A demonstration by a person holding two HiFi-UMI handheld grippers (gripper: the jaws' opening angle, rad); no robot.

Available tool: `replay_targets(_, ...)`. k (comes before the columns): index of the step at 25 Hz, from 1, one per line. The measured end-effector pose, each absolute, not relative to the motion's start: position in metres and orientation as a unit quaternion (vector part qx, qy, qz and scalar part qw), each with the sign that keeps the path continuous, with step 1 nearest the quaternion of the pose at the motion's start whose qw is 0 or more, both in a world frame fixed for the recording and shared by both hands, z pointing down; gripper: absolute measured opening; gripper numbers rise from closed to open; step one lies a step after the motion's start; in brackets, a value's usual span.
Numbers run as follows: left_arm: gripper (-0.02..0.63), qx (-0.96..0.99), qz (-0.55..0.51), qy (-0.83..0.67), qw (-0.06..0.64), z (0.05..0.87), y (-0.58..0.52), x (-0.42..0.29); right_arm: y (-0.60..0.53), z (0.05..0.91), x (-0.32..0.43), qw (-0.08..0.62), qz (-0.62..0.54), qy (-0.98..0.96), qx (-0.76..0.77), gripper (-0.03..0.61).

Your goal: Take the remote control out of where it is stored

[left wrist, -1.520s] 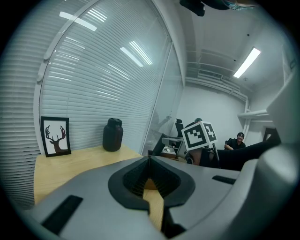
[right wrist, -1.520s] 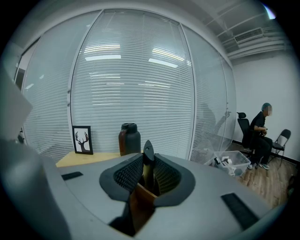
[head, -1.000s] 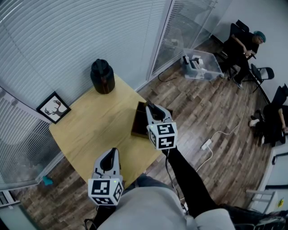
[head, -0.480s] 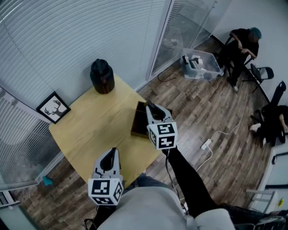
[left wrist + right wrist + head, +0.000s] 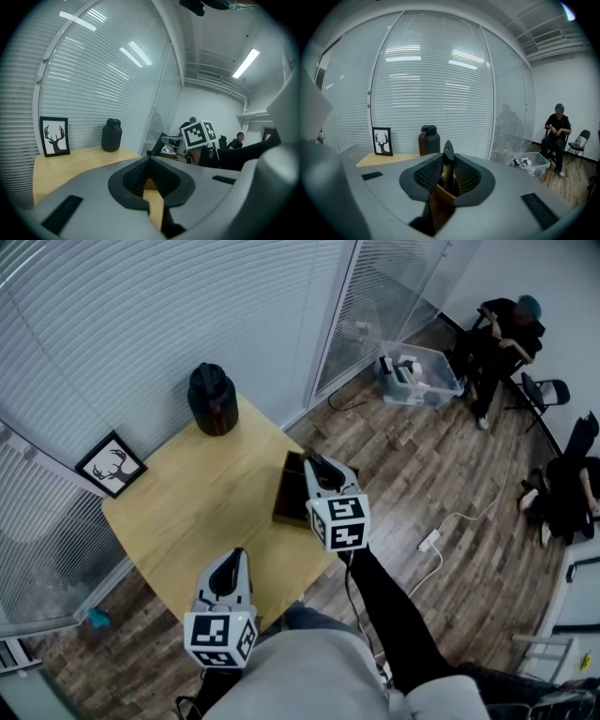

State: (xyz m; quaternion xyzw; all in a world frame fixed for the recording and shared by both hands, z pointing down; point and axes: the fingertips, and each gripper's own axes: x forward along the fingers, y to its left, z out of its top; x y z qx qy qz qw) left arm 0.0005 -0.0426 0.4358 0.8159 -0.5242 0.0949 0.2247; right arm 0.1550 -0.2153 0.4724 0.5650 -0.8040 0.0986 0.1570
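Head view: the right tongs (image 5: 315,465) reach into a dark brown wooden box (image 5: 286,493) at the right edge of the pale wooden worktop (image 5: 187,512). The left tongs (image 5: 229,563) hang over its near edge.

Left gripper view: these tongs are clenched on nothing.

Right gripper view: the right tongs grasp a slim black remote control (image 5: 447,157), upright, its lower end apparently in the box. Lift it straight up with a firm grip, clearing the box wall before swinging aside.
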Motion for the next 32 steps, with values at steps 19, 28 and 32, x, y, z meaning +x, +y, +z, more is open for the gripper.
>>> replay_targets(19,0.009,0.820,0.095,-0.520,0.220,0.4335,-0.0416,-0.0017,-0.2115,0.4700,0.1540,0.157,0.096,-0.802,0.568,0.075)
replay_targets(28,0.009,0.821,0.094,-0.519,0.220,0.4346,-0.0407,-0.0022,-0.2102,0.4689,0.1545,0.156,0.094,-0.802,0.569,0.075)
replay_targets(32,0.009,0.820,0.094,-0.520,0.220,0.4336,-0.0410,-0.0029,-0.2106,0.4663,0.1540,0.155,0.093,-0.802,0.569,0.075)
